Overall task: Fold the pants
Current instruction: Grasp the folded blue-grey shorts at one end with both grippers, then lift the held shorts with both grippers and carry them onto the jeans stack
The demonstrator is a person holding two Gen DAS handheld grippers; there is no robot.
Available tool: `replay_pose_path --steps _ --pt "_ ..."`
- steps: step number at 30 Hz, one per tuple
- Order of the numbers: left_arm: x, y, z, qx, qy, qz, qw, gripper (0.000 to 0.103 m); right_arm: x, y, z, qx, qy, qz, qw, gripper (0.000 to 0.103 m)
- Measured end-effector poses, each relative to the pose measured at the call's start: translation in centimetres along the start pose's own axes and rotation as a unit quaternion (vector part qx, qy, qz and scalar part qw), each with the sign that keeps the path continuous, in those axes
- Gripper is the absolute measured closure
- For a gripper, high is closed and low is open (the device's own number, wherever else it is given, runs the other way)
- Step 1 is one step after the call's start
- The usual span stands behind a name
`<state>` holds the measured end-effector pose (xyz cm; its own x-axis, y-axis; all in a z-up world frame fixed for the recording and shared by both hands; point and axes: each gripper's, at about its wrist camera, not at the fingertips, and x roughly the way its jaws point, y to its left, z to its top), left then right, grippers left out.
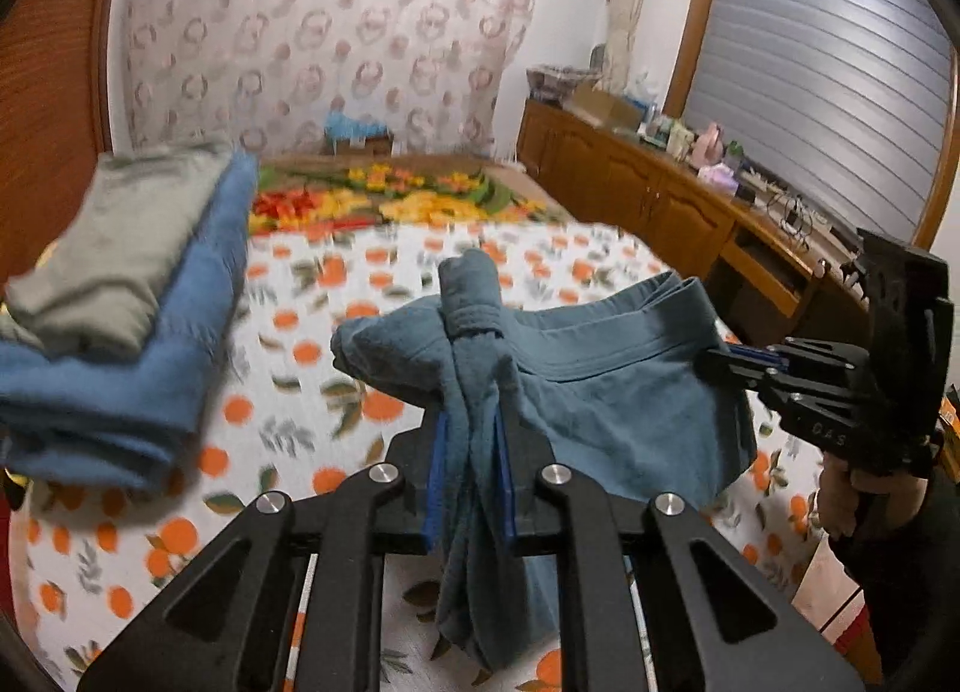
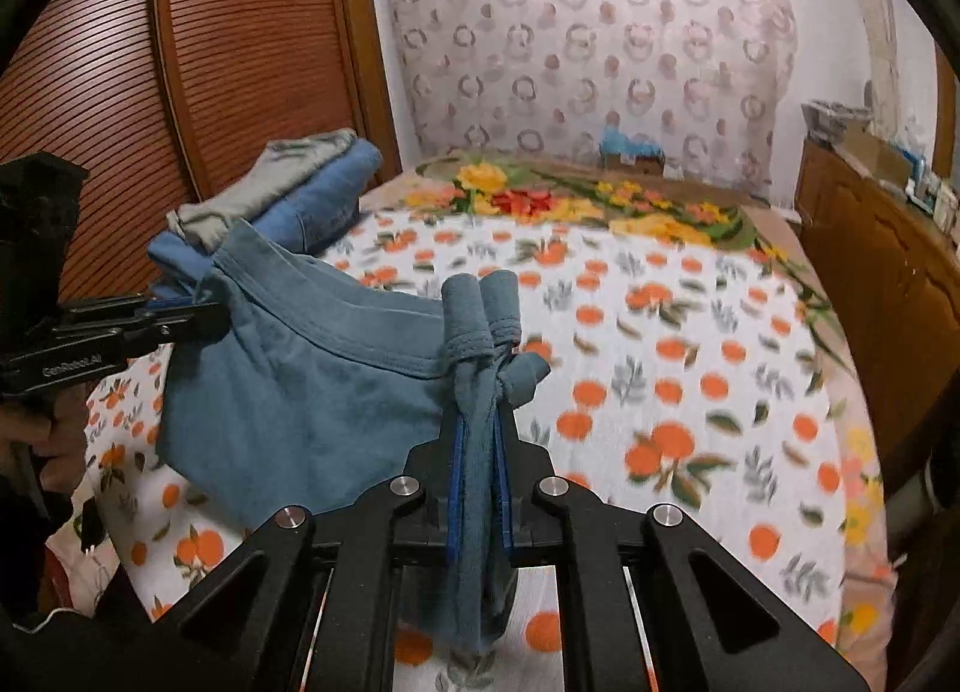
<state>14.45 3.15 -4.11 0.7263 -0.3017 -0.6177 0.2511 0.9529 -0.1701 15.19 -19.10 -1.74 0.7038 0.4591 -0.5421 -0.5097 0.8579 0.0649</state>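
Right wrist view: left gripper (image 2: 213,312) reads "GenRobot.AI"; the other's lettering looks like "G.A.S", blurred. Both, with right gripper (image 2: 478,440), pinch the teal pants (image 2: 312,392) at the waistband, held above the orange-print bedspread (image 2: 690,368). Folded clothes (image 2: 300,194) sit near its far-left edge; right half bare.

One pair of teal cotton pants (image 1: 606,392) hangs between two black two-finger grippers (image 1: 471,452) (image 2: 480,446). Two folded garments sit stacked: one grey-green (image 1: 114,248), one blue denim (image 1: 180,344). One orange-print bedsheet (image 2: 660,368).
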Motion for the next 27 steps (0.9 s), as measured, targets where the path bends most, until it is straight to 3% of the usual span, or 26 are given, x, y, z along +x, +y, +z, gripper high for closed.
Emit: replay_pose_path --steps 11,27 --pt "-1.7 1.4 3.7 0.016 -0.033 0.034 0.9988 0.088 0.6 0.7 4.6 -0.041 -0.033 0.015 0.999 0.094" --pt "-5.4 8.4 8.3 -0.018 -0.086 0.092 0.9919 0.088 7.4 1.8 13.7 -0.099 -0.07 0.074 0.99 0.094"
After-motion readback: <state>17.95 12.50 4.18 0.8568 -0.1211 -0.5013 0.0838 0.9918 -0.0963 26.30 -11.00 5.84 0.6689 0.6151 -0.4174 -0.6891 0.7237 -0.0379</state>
